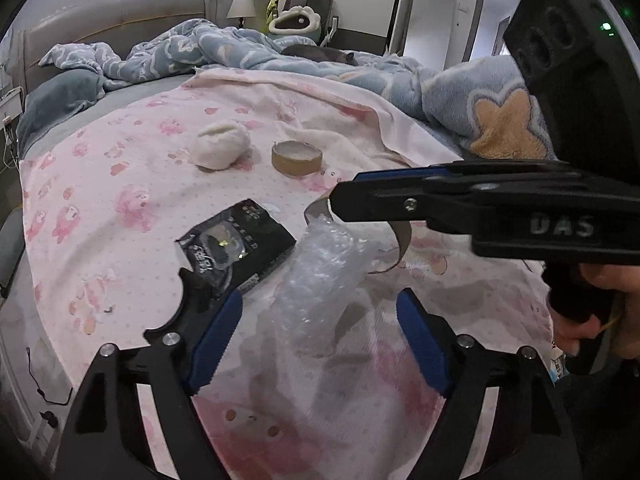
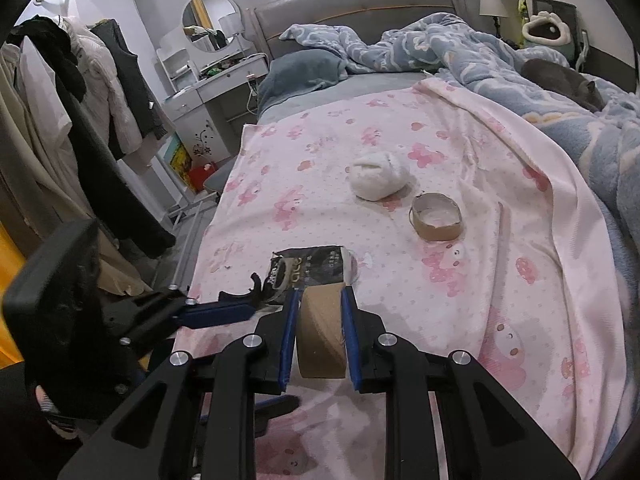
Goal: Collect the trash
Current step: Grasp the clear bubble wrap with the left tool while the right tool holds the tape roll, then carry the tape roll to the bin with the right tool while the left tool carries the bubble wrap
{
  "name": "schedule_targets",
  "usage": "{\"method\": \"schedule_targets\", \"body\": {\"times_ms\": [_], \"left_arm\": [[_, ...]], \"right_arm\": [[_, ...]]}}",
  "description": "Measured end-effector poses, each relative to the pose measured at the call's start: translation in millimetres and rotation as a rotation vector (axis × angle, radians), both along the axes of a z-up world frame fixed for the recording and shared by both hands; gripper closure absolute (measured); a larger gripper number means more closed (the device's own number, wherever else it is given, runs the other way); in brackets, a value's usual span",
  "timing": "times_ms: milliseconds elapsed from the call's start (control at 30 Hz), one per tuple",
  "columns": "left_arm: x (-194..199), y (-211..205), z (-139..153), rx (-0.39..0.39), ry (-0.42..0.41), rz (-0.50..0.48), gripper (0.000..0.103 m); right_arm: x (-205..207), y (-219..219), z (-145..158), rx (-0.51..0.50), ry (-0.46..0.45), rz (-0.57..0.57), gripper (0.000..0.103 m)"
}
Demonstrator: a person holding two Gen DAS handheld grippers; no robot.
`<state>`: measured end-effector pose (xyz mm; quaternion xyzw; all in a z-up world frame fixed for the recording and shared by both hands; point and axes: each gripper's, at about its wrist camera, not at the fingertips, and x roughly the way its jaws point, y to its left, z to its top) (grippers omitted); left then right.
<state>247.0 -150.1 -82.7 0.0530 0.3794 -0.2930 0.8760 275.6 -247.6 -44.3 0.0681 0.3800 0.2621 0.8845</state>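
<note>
Trash lies on a pink printed blanket [image 1: 132,168] on the bed. My left gripper [image 1: 320,308] is open just above a clear crumpled bubble wrap [image 1: 320,276], which lies between its blue pads. A black foil wrapper [image 1: 240,240] lies left of it and also shows in the right wrist view [image 2: 312,268]. My right gripper [image 2: 320,312] is shut on a brown cardboard strip [image 2: 322,332]; in the left wrist view that gripper [image 1: 340,204] reaches in from the right with the curled strip [image 1: 402,236] hanging. Farther off lie a white wad [image 1: 222,144] [image 2: 378,176] and a cardboard tape ring [image 1: 297,157] [image 2: 435,217].
A rumpled blue blanket [image 2: 460,52] and a grey cat [image 2: 564,80] lie at the bed's right side. A grey headboard [image 2: 352,8] stands behind. Left of the bed are hanging clothes [image 2: 80,120] and a white dresser [image 2: 208,88].
</note>
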Motion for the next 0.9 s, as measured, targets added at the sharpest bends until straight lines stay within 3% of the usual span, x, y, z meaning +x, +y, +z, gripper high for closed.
{"method": "schedule_targets", "body": {"times_ms": [133, 233, 267, 300, 900], "left_arm": [[2.8, -0.1, -4.6, -0.012, 0.023, 0.012, 0.034], [4.4, 0.5, -8.0, -0.001, 0.033, 0.026, 0.052], [4.3, 1.4, -9.0, 0.008, 0.034, 0.033, 0.063], [4.2, 2.9, -9.9, 0.012, 0.036, 0.039, 0.065], [-30.2, 72.7, 15.5, -0.02, 0.021, 0.2, 0.066]], "right_arm": [[-3.9, 0.4, 2.5, 0.012, -0.001, 0.019, 0.081], [-5.4, 2.0, 3.4, 0.012, -0.001, 0.027, 0.081], [-5.9, 2.5, 4.1, 0.009, -0.003, 0.025, 0.081], [-6.4, 2.6, 4.9, 0.008, -0.005, 0.024, 0.081], [-32.9, 38.4, 11.4, 0.007, -0.042, -0.018, 0.081]]}}
